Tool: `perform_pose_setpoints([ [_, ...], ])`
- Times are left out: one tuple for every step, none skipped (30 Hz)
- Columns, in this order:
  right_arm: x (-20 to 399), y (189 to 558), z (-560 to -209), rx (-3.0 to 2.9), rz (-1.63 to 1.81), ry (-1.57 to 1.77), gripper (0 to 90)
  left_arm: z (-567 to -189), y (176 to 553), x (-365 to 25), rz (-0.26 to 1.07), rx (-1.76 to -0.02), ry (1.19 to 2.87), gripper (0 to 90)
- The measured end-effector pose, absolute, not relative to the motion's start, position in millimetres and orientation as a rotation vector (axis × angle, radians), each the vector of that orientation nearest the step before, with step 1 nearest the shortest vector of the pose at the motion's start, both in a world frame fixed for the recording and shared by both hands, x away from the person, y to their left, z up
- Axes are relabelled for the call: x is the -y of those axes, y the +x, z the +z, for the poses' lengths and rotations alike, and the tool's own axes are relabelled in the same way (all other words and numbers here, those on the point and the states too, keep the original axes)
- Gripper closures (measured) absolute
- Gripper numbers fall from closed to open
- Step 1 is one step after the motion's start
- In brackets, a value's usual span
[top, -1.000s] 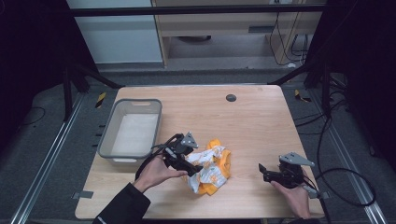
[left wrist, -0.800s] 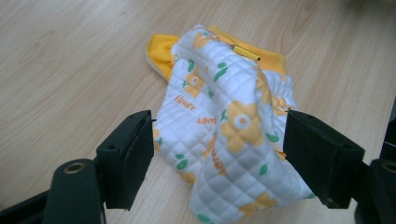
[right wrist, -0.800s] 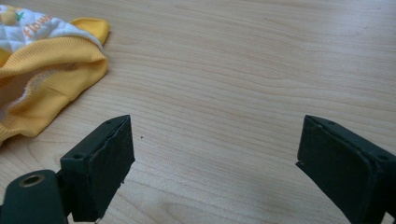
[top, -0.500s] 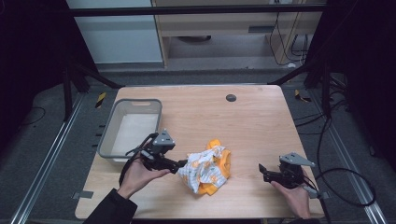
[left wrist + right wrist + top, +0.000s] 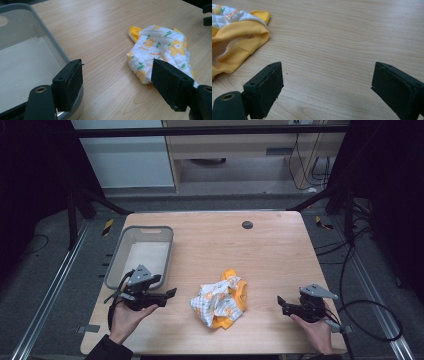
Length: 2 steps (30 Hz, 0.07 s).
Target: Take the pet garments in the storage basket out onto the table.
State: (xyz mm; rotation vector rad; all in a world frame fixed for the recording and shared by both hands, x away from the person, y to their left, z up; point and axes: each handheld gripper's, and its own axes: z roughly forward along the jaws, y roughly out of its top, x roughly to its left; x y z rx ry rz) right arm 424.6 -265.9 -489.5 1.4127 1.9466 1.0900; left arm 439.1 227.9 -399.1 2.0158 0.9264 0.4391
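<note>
A crumpled white quilted garment with yellow flowers and orange-yellow trim (image 5: 220, 302) lies on the wooden table near its front middle. In the left gripper view the garment (image 5: 160, 53) sits ahead and to the right. My left gripper (image 5: 167, 295) is open and empty, left of the garment and beside the basin's front corner. My right gripper (image 5: 281, 302) rests open near the table's front right, apart from the garment. In the right gripper view the garment's yellow ribbed edge (image 5: 239, 35) lies at the upper left, with bare wood between the jaws.
A grey plastic basin (image 5: 120, 257) stands at the table's left; its rim (image 5: 47, 41) lies close to my left jaw. A small dark round disc (image 5: 247, 224) sits near the far edge. Dark frame posts and cables surround the table (image 5: 280, 255).
My left gripper has let go of the garment and drawn back to the left, toward the basin. The garment has settled on the table. The right gripper has stayed put.
</note>
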Motion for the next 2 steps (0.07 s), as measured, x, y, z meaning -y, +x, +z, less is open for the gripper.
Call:
perform_pose_setpoints([
  [265.9, 424.7, -489.5, -1.947, 1.090, 1.413, 10.1, -400.8, 437.2, -233.3, 0.447, -0.943, 1.997, 25.2],
  [265.9, 424.7, -489.5, -1.947, 1.090, 1.413, 10.1, -402.1, 436.2, -236.3, 0.450, -0.951, 1.986, 25.2],
])
